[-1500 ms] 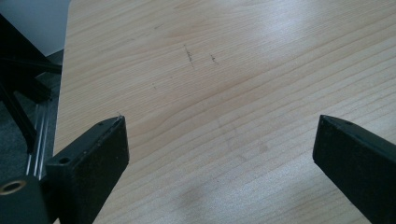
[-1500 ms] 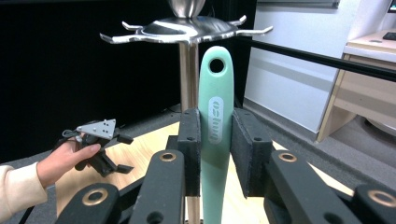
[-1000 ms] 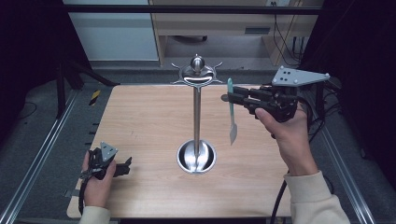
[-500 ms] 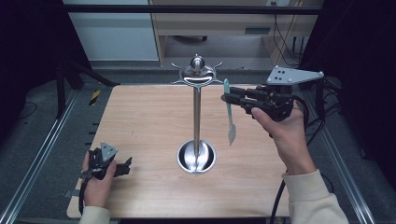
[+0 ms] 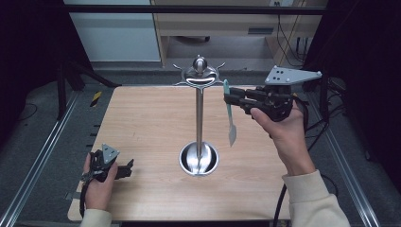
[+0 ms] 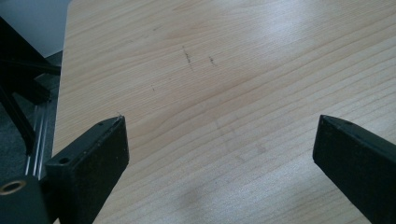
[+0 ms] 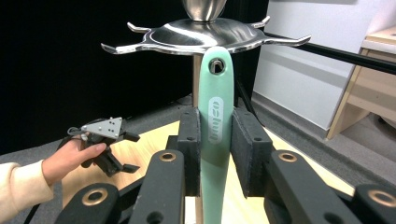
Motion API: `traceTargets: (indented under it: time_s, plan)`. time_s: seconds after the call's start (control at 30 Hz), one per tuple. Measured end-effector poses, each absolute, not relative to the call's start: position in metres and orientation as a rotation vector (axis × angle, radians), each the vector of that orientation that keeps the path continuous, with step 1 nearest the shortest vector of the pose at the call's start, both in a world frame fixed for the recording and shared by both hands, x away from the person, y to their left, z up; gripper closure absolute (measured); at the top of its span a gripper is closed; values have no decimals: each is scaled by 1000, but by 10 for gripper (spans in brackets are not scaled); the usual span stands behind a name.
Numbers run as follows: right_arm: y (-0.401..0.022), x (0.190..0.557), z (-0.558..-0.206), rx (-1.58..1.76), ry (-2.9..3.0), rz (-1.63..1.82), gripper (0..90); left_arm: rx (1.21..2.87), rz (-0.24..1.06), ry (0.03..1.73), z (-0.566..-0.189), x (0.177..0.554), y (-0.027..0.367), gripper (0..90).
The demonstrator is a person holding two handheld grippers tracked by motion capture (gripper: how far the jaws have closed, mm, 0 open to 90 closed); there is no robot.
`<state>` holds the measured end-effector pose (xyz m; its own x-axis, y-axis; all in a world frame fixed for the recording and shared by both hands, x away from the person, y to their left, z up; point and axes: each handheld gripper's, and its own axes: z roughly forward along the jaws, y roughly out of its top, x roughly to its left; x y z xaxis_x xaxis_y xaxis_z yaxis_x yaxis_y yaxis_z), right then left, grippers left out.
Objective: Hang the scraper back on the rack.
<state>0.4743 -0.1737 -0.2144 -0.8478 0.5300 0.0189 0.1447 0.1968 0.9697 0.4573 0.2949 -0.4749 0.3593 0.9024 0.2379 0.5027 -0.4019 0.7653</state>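
Right gripper (image 7: 215,140) clamps its fingers on the green spatula (image 7: 215,116), hanging hole just beside the stand's (image 5: 199,113) hooks, not yet hung. Left gripper (image 5: 116,168), fingers apart and holding nothing, rests on the desk (image 5: 142,118) well left of the stand.

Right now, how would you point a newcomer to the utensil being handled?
Find the steel hook stand rising from the wooden table. Beside its crown, the right gripper clamps a mint-green spatula hanging blade-down: the sole pale-green item, with a hole in its handle.
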Motion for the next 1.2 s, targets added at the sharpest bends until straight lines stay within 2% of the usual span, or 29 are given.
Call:
traceTargets:
  time_s: [1.2]
  plan:
    - [-168, 478, -222, 641, 2132, 1754, 742, 2045, 883, 1213, -476, 457, 294, 33]
